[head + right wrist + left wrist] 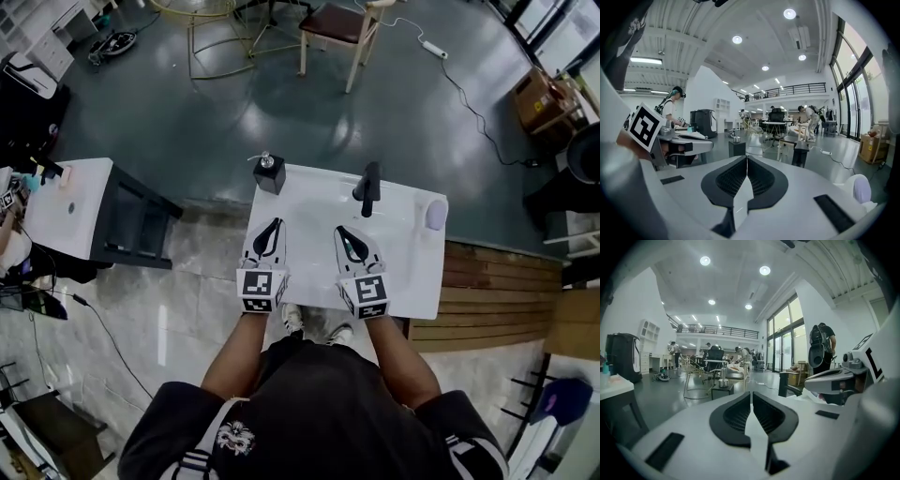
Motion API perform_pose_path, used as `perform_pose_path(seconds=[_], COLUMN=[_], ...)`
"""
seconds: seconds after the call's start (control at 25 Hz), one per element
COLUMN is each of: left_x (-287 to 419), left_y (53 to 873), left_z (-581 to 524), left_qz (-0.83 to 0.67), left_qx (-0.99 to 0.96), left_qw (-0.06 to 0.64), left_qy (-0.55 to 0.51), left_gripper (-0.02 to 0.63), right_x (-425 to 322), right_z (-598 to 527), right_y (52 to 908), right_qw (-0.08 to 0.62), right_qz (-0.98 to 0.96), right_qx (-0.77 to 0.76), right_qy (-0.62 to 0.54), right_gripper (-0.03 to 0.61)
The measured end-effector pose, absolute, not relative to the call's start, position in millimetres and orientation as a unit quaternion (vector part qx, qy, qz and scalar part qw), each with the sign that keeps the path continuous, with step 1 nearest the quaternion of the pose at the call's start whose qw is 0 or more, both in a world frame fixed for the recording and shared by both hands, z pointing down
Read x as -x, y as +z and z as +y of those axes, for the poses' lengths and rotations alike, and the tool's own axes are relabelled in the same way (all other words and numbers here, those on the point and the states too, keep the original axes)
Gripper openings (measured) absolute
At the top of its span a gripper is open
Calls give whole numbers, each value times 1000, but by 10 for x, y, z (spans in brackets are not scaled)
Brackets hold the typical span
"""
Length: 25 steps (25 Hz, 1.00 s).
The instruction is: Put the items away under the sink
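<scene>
A white sink counter (412,272) lies below me, with a black faucet (368,187) at its back. A black soap dispenser (269,173) with a silver pump stands on the back left corner, and a pale lavender item (436,215) lies at the back right. My left gripper (273,225) and right gripper (343,232) hover side by side over the basin, both shut and empty. The left gripper view shows its jaws (751,392) closed, with the dispenser (723,383) and faucet (787,384) ahead. In the right gripper view the jaws (746,157) meet, and the lavender item (861,187) sits to the right.
A white side table (70,206) with small items stands to the left. A wooden chair (337,28) and a power strip (433,49) with its cable are on the grey floor beyond the sink. Wooden planks (497,281) adjoin the counter's right side.
</scene>
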<state>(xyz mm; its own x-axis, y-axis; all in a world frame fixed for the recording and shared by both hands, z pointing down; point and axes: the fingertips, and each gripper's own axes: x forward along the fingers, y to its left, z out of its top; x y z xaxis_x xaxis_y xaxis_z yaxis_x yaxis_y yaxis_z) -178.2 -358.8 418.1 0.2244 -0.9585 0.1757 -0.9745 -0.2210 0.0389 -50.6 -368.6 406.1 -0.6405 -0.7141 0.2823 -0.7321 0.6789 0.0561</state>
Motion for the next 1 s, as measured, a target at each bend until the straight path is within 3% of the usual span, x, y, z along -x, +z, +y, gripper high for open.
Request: perform_pose_path(seconds=[0.2,0.68,1.0], left_x=[2032,2255,2437], left_y=[4255,4696,4852], left_z=[-3836,-4303,-4654], left_qz=[-632,-616,-626], left_qx=[-769,-772,-764], left_qw=[79,129,119], left_qy=[52,91,101], left_gripper=[47,332,396], right_x=[699,1100,1277], right_z=[-3847,-4023,-4149], right_y=[4149,4369,4503], right_qw=[142,154,172], right_qz=[-905,-908,-915], right_qx=[-400,-385,-363], right_qy=[39,55,44], right_gripper=[23,23,22])
